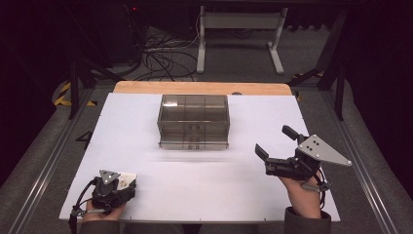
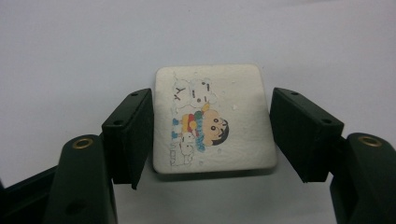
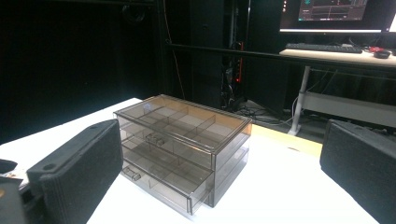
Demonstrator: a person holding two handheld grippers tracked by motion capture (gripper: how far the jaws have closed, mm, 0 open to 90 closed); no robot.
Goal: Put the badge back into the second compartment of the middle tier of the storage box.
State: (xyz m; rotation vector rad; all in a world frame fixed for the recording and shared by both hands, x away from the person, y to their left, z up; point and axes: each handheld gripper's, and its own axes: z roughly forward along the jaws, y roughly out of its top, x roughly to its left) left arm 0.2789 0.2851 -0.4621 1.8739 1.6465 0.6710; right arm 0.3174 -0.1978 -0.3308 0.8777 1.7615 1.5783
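A white square tile [image 2: 219, 140] with a cartoon picture lies flat on the white table [image 2: 93, 46]. My left gripper [image 2: 211, 135] has one black pad against each side edge of it. In the high view the tile [image 1: 127, 178] and that gripper [image 1: 122, 183] are at the near left corner of the table. A smoky clear drawer box [image 1: 193, 121] stands at the middle back, its drawers closed. My right gripper [image 1: 274, 140] hovers at the near right, jaws wide apart and nothing between them. It faces the drawer box [image 3: 182, 149].
The white table board [image 1: 243, 185] ends in a wooden strip [image 1: 202, 87] at the back. Beyond it are floor cables [image 1: 160, 58] and a white desk frame [image 1: 238, 34]. A monitor [image 3: 331, 14] and keyboard [image 3: 322, 47] sit on a far desk.
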